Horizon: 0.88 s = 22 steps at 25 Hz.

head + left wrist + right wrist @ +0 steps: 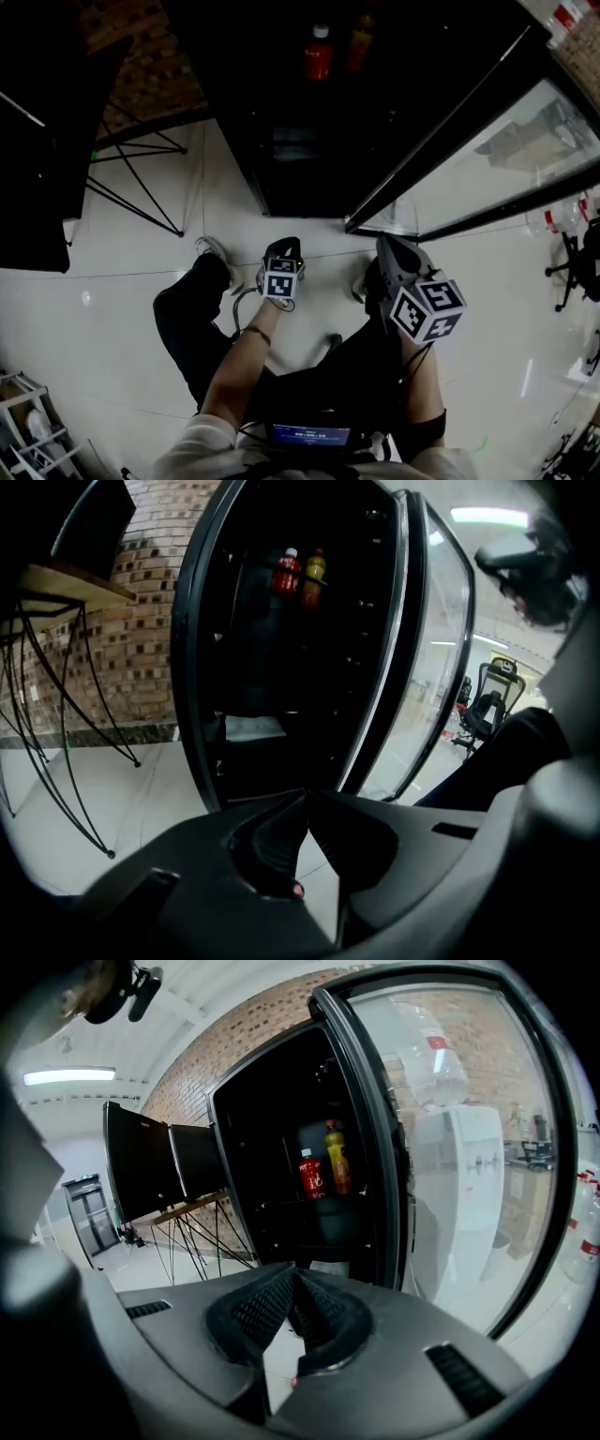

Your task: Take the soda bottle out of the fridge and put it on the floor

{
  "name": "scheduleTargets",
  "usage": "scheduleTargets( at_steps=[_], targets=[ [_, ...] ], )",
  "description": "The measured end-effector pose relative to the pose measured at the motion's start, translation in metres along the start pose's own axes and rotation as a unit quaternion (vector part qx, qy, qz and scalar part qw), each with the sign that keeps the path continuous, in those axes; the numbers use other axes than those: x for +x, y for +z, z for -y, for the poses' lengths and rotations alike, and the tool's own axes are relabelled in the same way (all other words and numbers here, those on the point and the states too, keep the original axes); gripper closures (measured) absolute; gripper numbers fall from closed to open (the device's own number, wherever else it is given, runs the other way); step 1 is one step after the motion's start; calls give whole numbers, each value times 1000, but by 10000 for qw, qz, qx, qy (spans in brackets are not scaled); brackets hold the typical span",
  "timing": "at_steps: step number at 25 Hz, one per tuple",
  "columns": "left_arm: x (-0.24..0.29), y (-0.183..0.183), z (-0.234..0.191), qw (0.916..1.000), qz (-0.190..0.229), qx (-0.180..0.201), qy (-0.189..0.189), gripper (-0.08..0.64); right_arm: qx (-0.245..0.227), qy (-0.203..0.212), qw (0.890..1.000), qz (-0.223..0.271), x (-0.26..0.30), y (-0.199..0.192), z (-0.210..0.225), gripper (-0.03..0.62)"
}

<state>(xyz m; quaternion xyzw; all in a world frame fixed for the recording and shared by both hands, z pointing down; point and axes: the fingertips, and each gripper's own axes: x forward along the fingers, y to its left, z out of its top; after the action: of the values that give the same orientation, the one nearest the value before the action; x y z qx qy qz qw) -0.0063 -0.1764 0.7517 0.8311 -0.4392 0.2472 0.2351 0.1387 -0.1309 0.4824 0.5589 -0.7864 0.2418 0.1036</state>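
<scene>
Left gripper [305, 801]: jaws shut, empty. Soda bottle [286, 572] well ahead of and above fingertips, upright on fridge [202, 667] shelf, just left of yellow bottle [315, 569]. Right gripper [292, 1277]: closed on nothing too. Probably full, so weighty, rigid, maybe slick. Best pinched mid-body. Glossy tile floor [131, 281] below fingers, hard, level. Glass door [487, 150] open, right.

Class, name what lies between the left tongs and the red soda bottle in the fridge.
In the head view: bare white floor, then the fridge's dark lower shelves, between left tongs and red soda bottle.
</scene>
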Motion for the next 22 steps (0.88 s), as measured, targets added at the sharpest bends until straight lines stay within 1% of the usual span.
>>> scheduleTargets(
  at_steps=[4,9,11,14,18,22],
  targets=[
    [-53,44,8,9995,314,69,-45,557,83,1,10000,0,-3,-1,1,578],
    [-120,104,11,9961,876,-39,49,558,236,143,9996,104,-9,3,-9,577],
    [-146,129,12,9938,1105,-50,96,558,226,190,9995,150,-11,5,-15,577],
    [-182,162,17,9906,1361,-29,151,558,128,170,9992,347,-18,15,-22,577],
    [-221,195,25,9861,1656,13,152,558,28,146,9987,497,-26,22,-29,577],
    [-246,215,26,9823,1865,78,167,558,-31,157,9983,553,-29,26,-34,577]
  ],
)
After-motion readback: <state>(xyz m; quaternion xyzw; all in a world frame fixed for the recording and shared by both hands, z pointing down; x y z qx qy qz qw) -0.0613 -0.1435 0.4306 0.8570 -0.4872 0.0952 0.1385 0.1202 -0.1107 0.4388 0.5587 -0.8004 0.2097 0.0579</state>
